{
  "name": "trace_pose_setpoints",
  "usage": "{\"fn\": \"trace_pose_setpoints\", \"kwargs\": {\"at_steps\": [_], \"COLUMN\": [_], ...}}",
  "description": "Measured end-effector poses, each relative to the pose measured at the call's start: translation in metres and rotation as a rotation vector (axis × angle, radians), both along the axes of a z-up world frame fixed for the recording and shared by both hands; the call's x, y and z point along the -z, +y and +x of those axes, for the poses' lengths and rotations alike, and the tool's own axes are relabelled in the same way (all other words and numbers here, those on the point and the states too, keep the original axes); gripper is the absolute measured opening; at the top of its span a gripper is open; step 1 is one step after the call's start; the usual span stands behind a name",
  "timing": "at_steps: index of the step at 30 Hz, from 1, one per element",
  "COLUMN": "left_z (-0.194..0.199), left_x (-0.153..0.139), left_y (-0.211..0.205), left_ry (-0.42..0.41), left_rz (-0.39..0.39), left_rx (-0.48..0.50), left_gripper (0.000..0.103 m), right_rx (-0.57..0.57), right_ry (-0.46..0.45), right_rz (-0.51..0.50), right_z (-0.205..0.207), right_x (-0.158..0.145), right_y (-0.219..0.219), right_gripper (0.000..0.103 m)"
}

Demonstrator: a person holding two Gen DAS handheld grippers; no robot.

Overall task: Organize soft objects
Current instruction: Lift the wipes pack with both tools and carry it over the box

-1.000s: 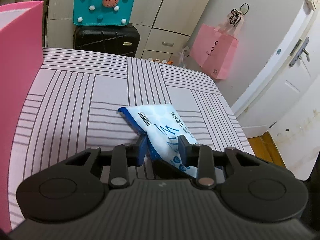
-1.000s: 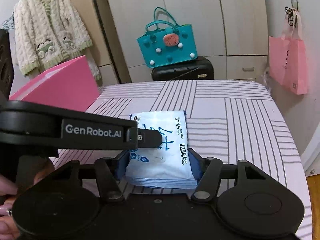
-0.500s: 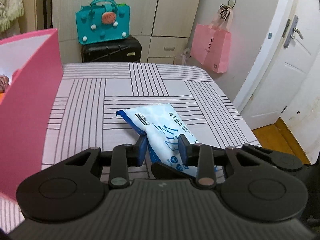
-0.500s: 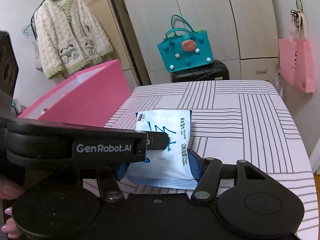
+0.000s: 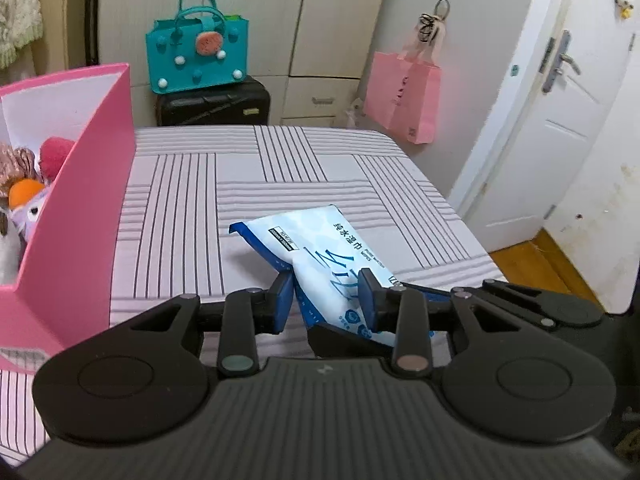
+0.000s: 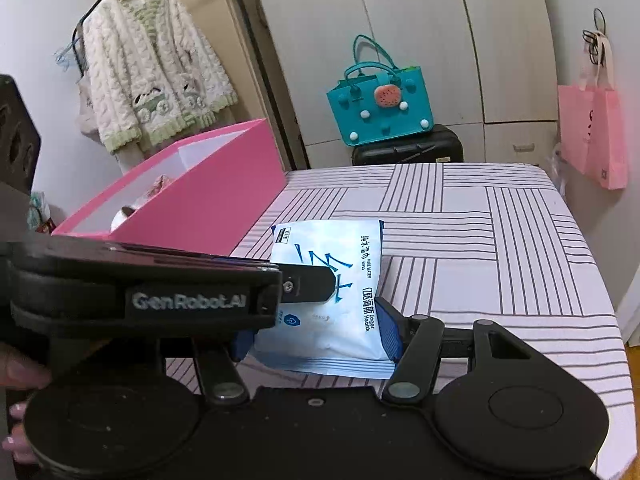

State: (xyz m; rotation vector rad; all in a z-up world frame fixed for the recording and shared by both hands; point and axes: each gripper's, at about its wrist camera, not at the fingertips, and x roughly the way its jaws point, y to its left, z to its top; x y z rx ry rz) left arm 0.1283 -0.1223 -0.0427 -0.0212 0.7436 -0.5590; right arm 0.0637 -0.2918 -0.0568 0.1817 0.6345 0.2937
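Observation:
A blue-and-white wet wipes pack [image 5: 320, 252] is held above the striped bed by both grippers. My left gripper [image 5: 326, 300] is shut on the pack's near end. My right gripper [image 6: 318, 334] is shut across the pack [image 6: 332, 292] at its near end. The left gripper's body [image 6: 140, 284] crosses the right wrist view from the left and covers part of the pack. A pink box [image 5: 80, 216] stands on the bed at the left, holding several plush toys [image 5: 28, 196].
The striped bed cover [image 5: 280, 168] spreads ahead. A teal handbag [image 5: 198, 56] sits on a black suitcase [image 5: 212, 104] past the bed. A pink tote bag [image 5: 404, 96] hangs on the wall at the right. A white door [image 5: 532, 120] is far right.
Both grippers have lifted the wipes pack higher and shifted it toward the pink box. The inside of the box with its toys has come into view.

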Motion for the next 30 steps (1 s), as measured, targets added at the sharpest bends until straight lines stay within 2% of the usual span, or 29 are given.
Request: {"fn": "trace_pose_setpoints", "kwargs": {"at_steps": [9,14,18,24,30], "left_z": [-0.021,-0.044,-0.058,-0.072,-0.085], "left_x": [-0.01,-0.027,-0.042,-0.066,-0.088], "left_y": [0.038,0.061,0.077,0.106,0.134], "left_ry": [0.068,0.04,0.013,0.031,-0.009], "left_rz": [-0.085,-0.118,-0.112,-0.092,-0.062], "left_rx": [0.054,0.095,0.12,0.143,0.119], "left_gripper": [0.034,0.034,0.035,0.035,0.035], "right_rx": [-0.071,-0.146,-0.186,-0.274,-0.346], "right_ry": [-0.01,-0.049,-0.067,-0.058,-0.092], "right_rz": [-0.077,-0.084,-0.11,-0.103,-0.107], "right_z": [-0.027,-0.044,-0.052,-0.058,-0.057], "right_x": [-0.021,-0.043,-0.057,-0.081,-0.097], "right_y": [0.02,0.025,0.04,0.06,0.089], "right_gripper": [0.065,0.065,0.065,0.065,0.065]}}
